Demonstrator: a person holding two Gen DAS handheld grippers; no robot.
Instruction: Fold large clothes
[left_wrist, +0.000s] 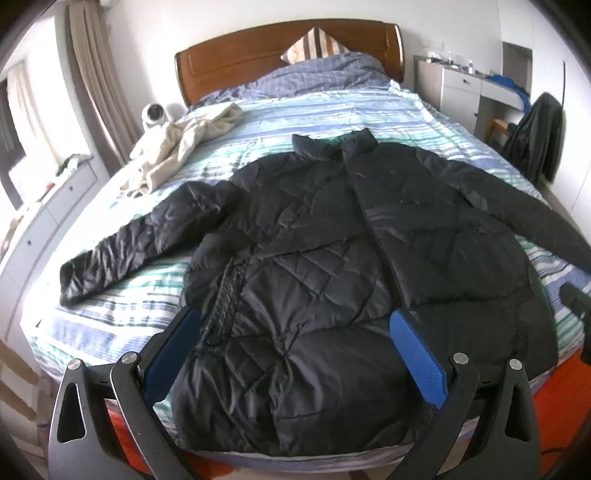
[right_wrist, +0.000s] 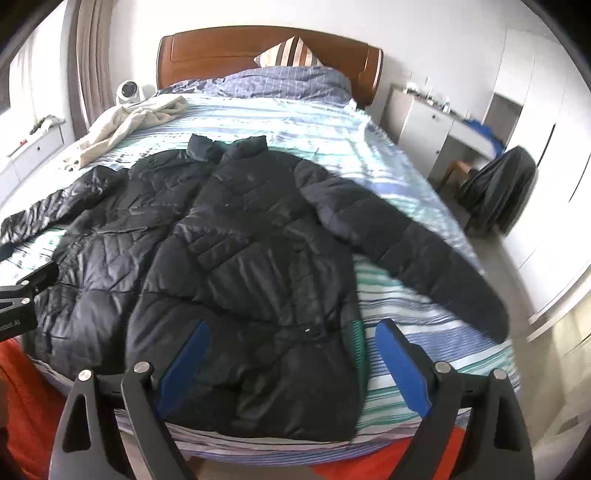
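Blue pads frame each view at the near edge: the left gripper (left_wrist: 297, 325) hangs with its jaws spread wide and nothing between them, above the near hem of the black quilted jacket (left_wrist: 332, 258); the right gripper (right_wrist: 288, 332) is likewise spread and empty, over the hem's right corner. That jacket lies front-up and flat on the striped bed (left_wrist: 332, 110), collar toward the far headboard, both sleeves thrown outward, its hem at the near edge of the mattress.

Judged from here, the padding is slick and puffy, so a shallow pinch could take only the top layer and let the back panel drag; the hem at the edge might slide toward the floor; a folded sleeve may spring open again.

Only the left wrist view shows the left sleeve (left_wrist: 129, 251) to its cuff; the right wrist view shows the right sleeve (right_wrist: 424, 254) whole, reaching the bed's right side, where it could slip off. A cream garment (left_wrist: 184, 144) lies far left, well apart.
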